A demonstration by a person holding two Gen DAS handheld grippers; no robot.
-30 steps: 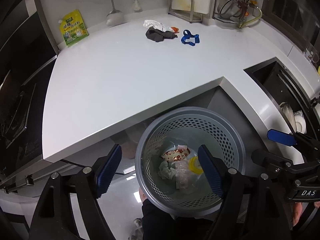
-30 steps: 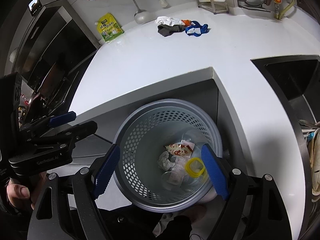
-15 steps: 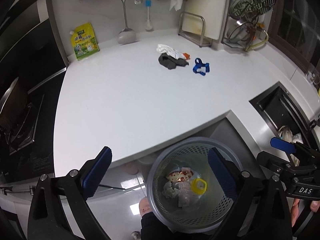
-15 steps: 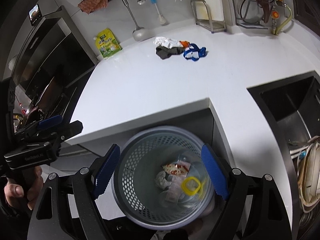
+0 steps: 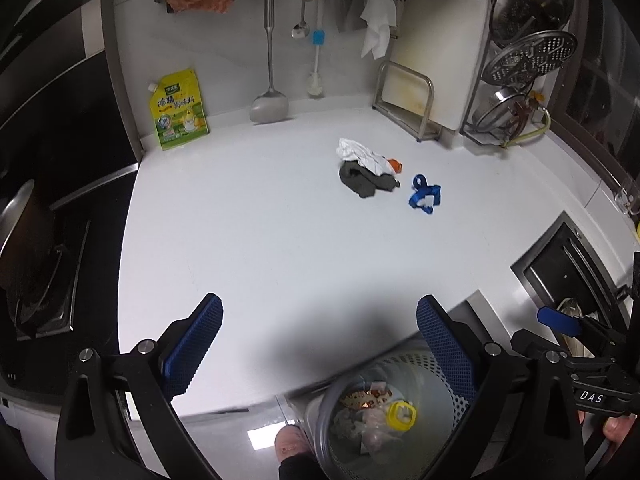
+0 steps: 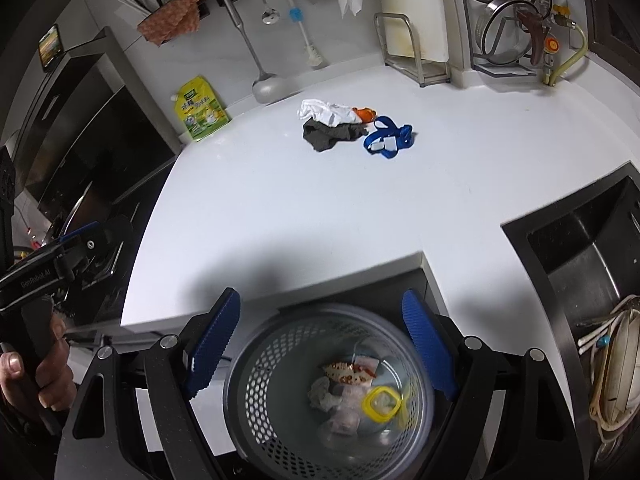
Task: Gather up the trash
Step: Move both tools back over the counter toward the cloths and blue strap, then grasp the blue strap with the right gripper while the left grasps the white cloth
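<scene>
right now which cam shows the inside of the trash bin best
The right wrist view: the trash bin sits whole between the claw fingers, with wrappers and a yellow ring visible. In the left wrist view the bin is partly hidden behind a finger.

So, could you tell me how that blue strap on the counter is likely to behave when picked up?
The blue strap lies in loose loops, so it probably goes floppy and dangles. It looks thin and flat, so likely light. It seems to lie apart from the dark cloth, so that should stay put.
</scene>
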